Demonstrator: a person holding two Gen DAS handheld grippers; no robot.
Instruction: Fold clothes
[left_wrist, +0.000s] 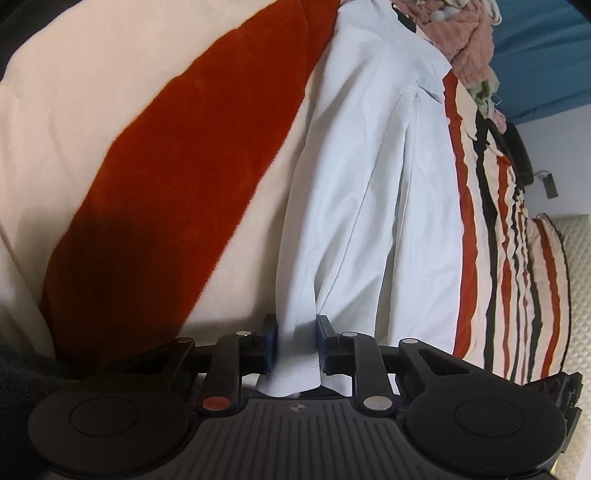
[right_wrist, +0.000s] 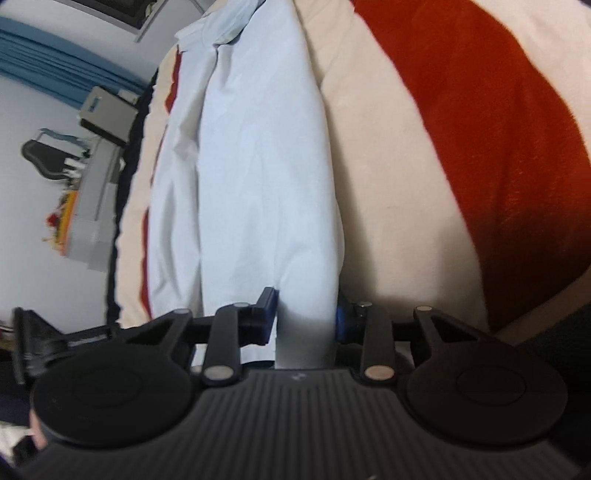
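A pale blue shirt (left_wrist: 373, 177) lies stretched out long on a striped bed cover; it also shows in the right wrist view (right_wrist: 258, 166). My left gripper (left_wrist: 295, 339) is shut on a bunched edge of the shirt, cloth sticking out behind the jaws. My right gripper (right_wrist: 306, 314) is shut on another edge of the same shirt, with a band of cloth running between the fingers. The shirt's collar end (left_wrist: 428, 81) lies far from the left gripper.
The bed cover (left_wrist: 155, 177) is cream with broad red and dark stripes. A heap of other clothes (left_wrist: 465, 44) lies at the far end. Blue curtain (left_wrist: 546, 55) behind. In the right wrist view a grey desk (right_wrist: 96, 192) and a chair (right_wrist: 40, 155) stand left.
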